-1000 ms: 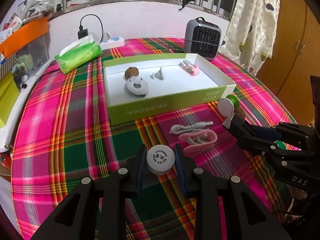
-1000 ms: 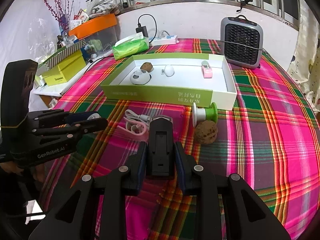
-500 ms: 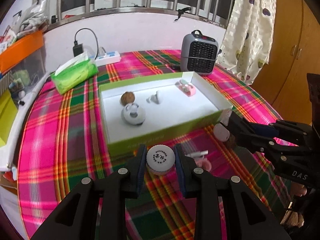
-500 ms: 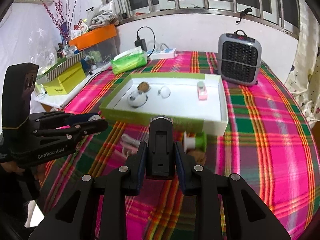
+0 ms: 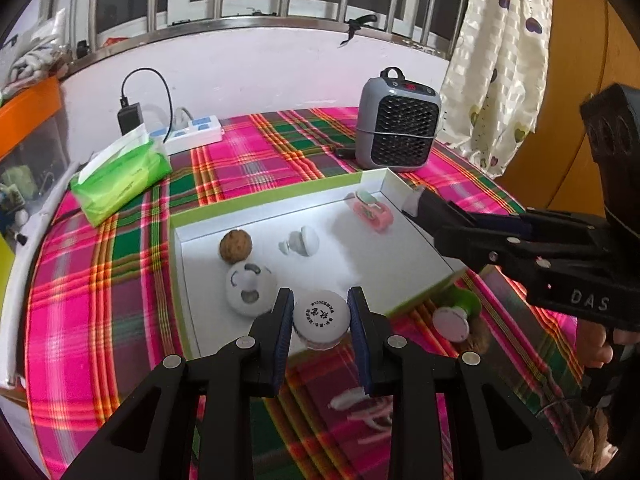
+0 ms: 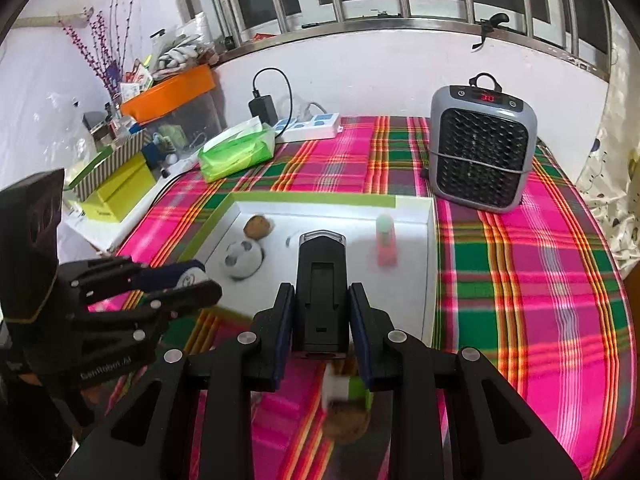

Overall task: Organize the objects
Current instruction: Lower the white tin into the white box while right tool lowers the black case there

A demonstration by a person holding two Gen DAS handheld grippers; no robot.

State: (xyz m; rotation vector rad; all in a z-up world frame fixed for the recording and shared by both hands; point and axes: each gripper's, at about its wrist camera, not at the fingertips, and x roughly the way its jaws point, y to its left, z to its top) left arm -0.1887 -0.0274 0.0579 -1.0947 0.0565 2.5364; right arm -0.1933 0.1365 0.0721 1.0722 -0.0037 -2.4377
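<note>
Progress is plain: both hands have carried their loads forward from over the plaid tabletop (image 5: pixel 120 280) to the green-edged white tray (image 5: pixel 400 240), which a second ago lay well ahead of them. The left gripper (image 5: pixel 320 320) is clenched on a white round cap (image 5: pixel 320 314), now hanging over the tray's near wall beside the white round case (image 5: pixel 250 288). The right gripper (image 6: pixel 320 320) is clamped on a black rectangular device (image 6: pixel 320 292), held above the tray floor. I would say both are close to being set down. Loose on the cloth remain a green-and-white spool (image 5: pixel 456 316) touching a brown ball (image 6: pixel 346 426), and a pink clip with white cable (image 5: pixel 368 408), all blurred and partly hidden behind the fingers. What the black device is, I cannot tell.
</note>
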